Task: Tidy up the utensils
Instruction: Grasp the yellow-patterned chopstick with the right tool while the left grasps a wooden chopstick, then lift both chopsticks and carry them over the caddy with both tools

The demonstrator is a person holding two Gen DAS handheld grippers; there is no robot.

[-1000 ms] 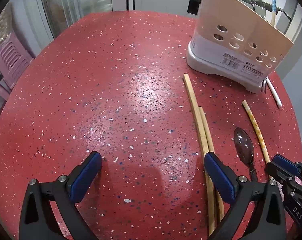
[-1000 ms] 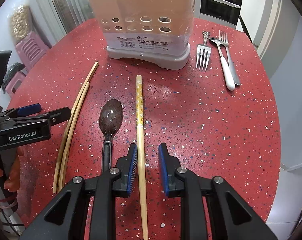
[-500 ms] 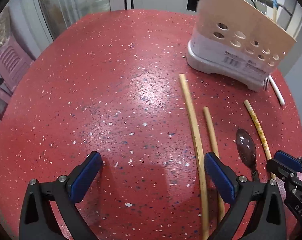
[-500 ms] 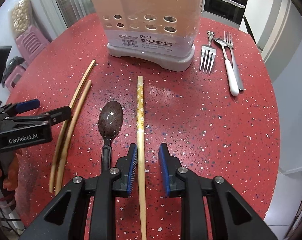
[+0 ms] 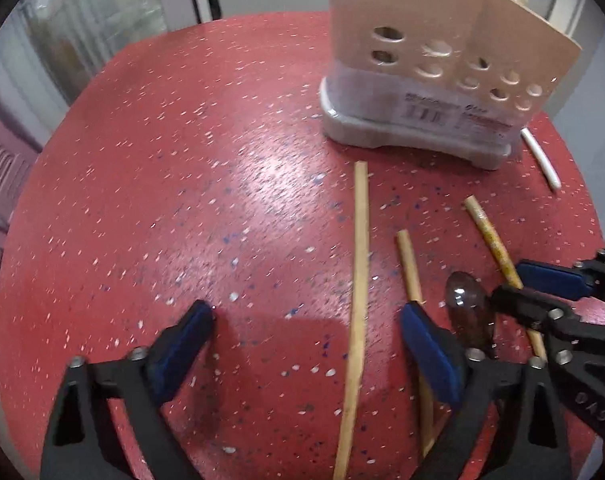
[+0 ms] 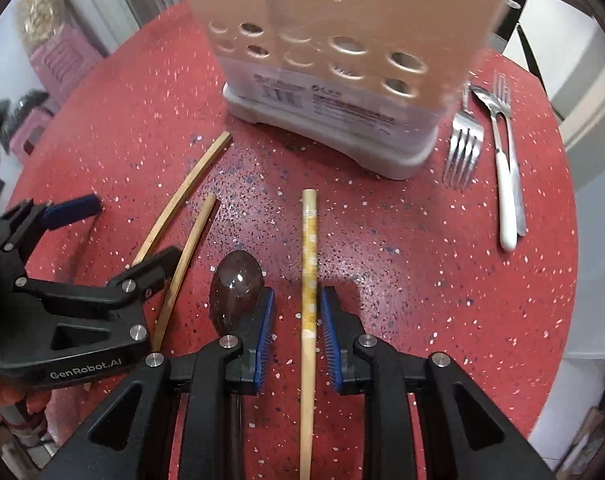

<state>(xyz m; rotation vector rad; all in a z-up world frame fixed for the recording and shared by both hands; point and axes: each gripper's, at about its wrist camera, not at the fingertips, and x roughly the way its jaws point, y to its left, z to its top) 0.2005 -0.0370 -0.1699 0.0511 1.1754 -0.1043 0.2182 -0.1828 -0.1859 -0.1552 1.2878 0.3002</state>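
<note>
I have the right gripper (image 6: 296, 320) low over the red surface (image 6: 422, 260), its fingers apart on either side of the patterned chopstick (image 6: 309, 264), not yet closed. Next I need to close on it, then lift it to the holder (image 6: 334, 52). It is pale, slim and straight, pointing at the holder. My left gripper (image 5: 306, 344) is wide open around a plain chopstick (image 5: 358, 280).

Glossy speckled table (image 5: 182, 168), wooden chopsticks (image 5: 358, 264), metal fork (image 6: 464, 148).
</note>
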